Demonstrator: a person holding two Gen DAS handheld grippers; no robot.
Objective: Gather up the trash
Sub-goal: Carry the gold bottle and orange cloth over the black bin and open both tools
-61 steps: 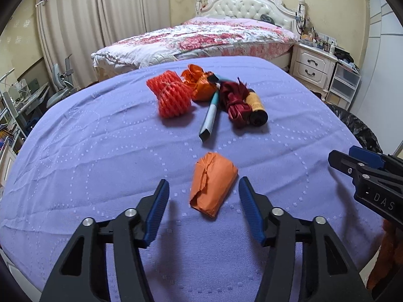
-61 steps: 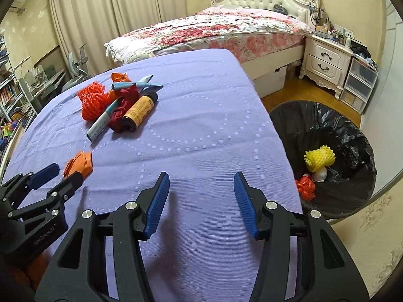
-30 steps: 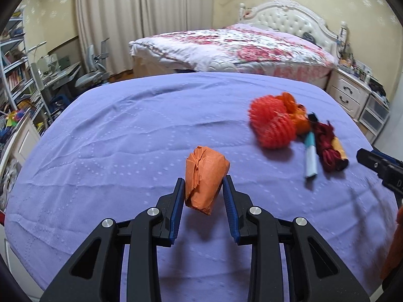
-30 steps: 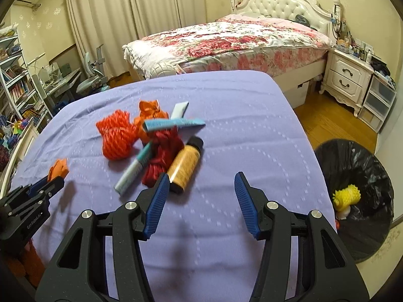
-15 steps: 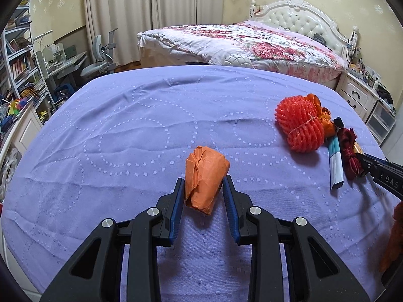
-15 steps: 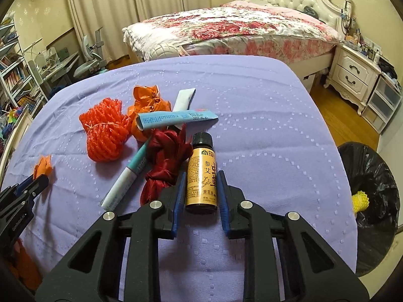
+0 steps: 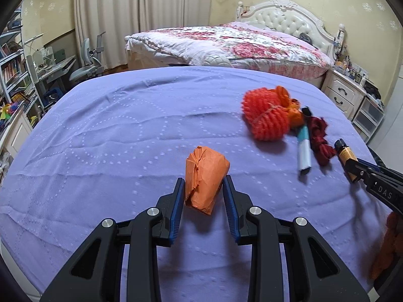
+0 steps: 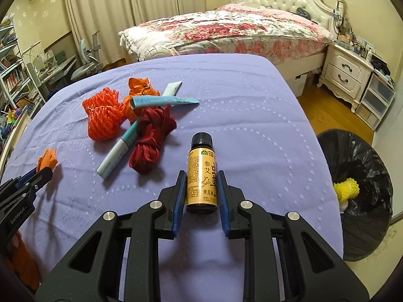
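Observation:
My left gripper point(image 7: 203, 188) is shut on a crumpled orange paper wad point(image 7: 205, 177), held above the purple-covered table point(image 7: 126, 130). My right gripper point(image 8: 201, 188) is shut on a small brown bottle point(image 8: 202, 173) with a yellow label and black cap, lifted off the table. The bottle also shows in the left wrist view point(image 7: 346, 154). On the table lie a red foam net point(image 8: 104, 114), an orange wrapper point(image 8: 139, 90), two teal tubes point(image 8: 161, 100) and a dark red ribbon bundle point(image 8: 151, 139).
A black-bagged trash bin point(image 8: 357, 176) stands on the floor right of the table, with a yellow foam net point(image 8: 346, 188) inside. A bed point(image 8: 226, 30) and white nightstand point(image 8: 350, 73) stand beyond. Shelves and a chair point(image 7: 85, 68) are at the left.
My right gripper has lifted the bottle away from the trash pile, toward the right. My left gripper still holds the orange wad and has shifted slightly.

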